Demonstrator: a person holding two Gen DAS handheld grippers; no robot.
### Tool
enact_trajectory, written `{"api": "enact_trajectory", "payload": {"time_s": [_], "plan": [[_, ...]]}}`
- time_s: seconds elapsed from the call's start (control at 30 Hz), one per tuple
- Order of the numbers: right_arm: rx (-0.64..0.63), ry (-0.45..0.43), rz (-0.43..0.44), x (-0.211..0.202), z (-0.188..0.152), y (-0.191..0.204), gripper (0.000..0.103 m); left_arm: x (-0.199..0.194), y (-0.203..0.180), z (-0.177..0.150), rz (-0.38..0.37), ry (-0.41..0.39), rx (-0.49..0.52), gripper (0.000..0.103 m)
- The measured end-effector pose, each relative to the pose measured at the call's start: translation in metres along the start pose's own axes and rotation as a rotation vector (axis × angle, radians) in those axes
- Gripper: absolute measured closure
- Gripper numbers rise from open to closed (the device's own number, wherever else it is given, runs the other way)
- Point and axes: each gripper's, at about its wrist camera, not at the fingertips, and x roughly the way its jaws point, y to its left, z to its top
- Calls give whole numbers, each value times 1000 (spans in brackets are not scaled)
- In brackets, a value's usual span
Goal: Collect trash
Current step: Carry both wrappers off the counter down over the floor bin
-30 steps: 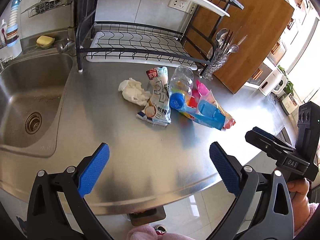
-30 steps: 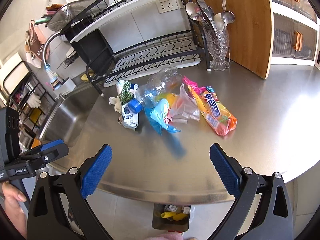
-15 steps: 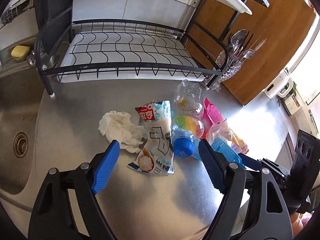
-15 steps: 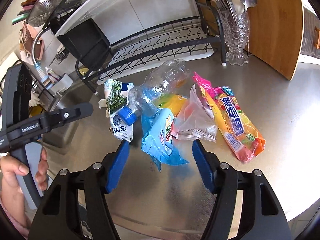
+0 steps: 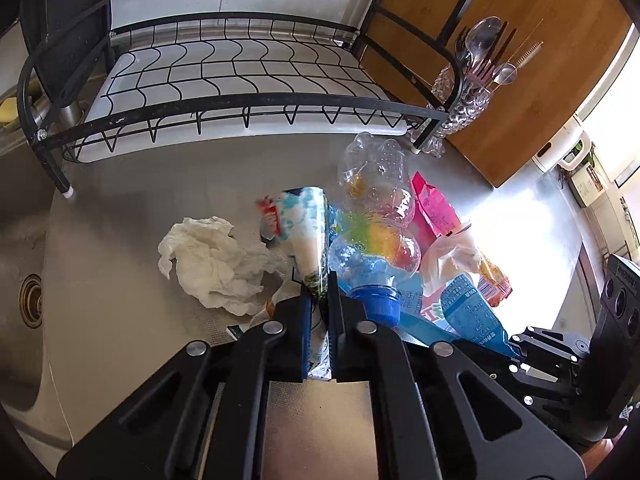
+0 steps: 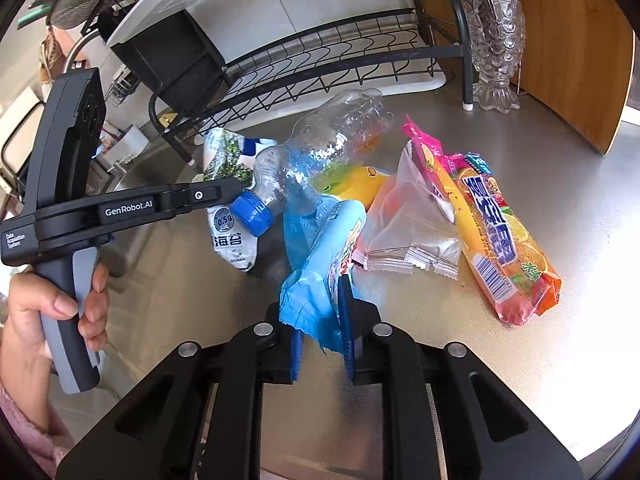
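Observation:
A pile of trash lies on the steel counter (image 5: 132,208). My left gripper (image 5: 319,300) is shut on the white and blue snack packet (image 5: 306,232), pinching its near end; the packet also shows in the right wrist view (image 6: 228,236). My right gripper (image 6: 322,320) is shut on the blue wrapper (image 6: 320,272). A clear plastic bottle with a blue cap (image 5: 376,224) (image 6: 320,160) lies between them. A crumpled white tissue (image 5: 208,260) lies left of the packet. A clear wrapper (image 6: 404,232) and an orange wrapper (image 6: 500,244) lie to the right.
A black dish rack (image 5: 240,88) stands behind the pile. A glass holder with cutlery (image 6: 496,40) and a wooden board (image 5: 520,60) are at the back right. The sink (image 5: 24,300) is on the left.
Both grippers moved forward into the pile and went from open to shut, the left onto the snack packet, the right onto the blue wrapper. The packet's far end has lifted.

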Motion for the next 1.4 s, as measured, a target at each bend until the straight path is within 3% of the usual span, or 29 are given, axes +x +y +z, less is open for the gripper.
{"api": "enact_trajectory", "payload": {"time_s": [0.43, 0.67, 1.03, 1.4], "plan": [[-57, -118, 19, -53, -15, 20, 96, -80, -21, -24, 58, -161, -9, 103], [-88, -177, 34, -89, -32, 32, 97, -125, -30, -60, 83, -214, -22, 103], [-162, -214, 69, -127, -61, 61, 97, -166, -35, -134, 105, -220, -78, 103], [-204, -133, 129, -134, -123, 81, 97, -184, -36, -216, 116, -185, -153, 103]]}}
